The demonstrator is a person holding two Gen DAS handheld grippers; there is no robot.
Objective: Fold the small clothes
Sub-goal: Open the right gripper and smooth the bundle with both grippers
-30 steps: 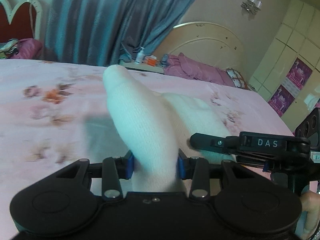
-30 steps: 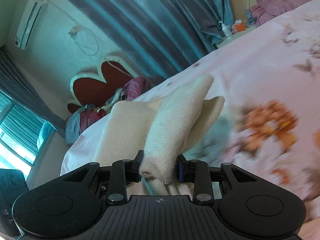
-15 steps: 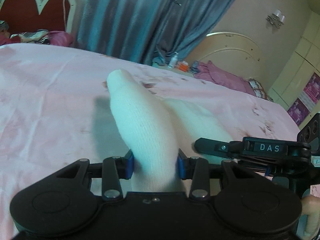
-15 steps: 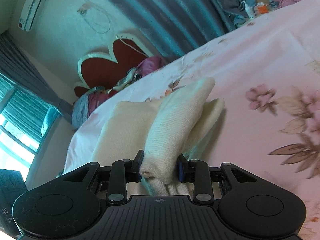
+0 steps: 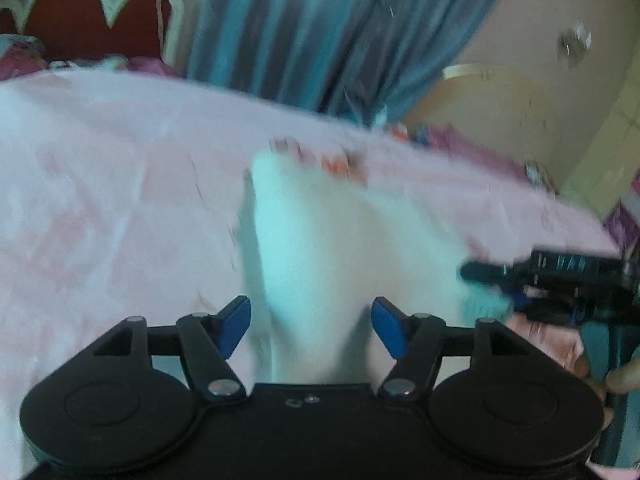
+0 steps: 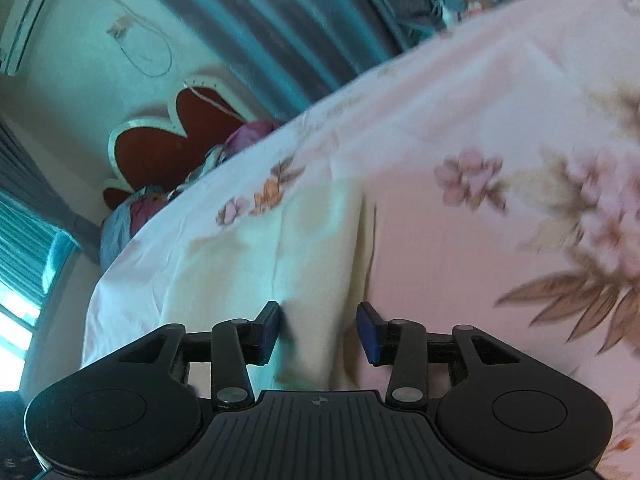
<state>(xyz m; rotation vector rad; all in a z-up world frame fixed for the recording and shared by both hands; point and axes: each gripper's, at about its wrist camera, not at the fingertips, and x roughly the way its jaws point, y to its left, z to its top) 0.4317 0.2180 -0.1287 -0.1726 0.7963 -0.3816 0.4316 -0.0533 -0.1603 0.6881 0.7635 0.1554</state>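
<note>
Both grippers are low over the bed, pointing forward across the pink floral bedsheet [image 6: 460, 152]. The left gripper [image 5: 311, 326] has its blue pads spread apart, with the cream knit garment [image 5: 320, 248] running up between them. The shot is motion-blurred, and I can't tell if either pad is actually touching the fabric, but it isn't pinching it. Off to the right in that view you can see the right gripper [image 5: 556, 280] held sideways, just past the edge of the garment, with a bit of the person's hand [image 5: 622, 378] below it.

From the right wrist camera, the right gripper [image 6: 318, 330] is tilted and also parted, the garment [image 6: 304, 248] lying flat on the sheet between its pads. Left pad sits right at the cloth; right pad is clear of it.

A heart-shaped red headboard [image 6: 168, 136] and blue curtains [image 6: 288, 20] are in the back.
</note>
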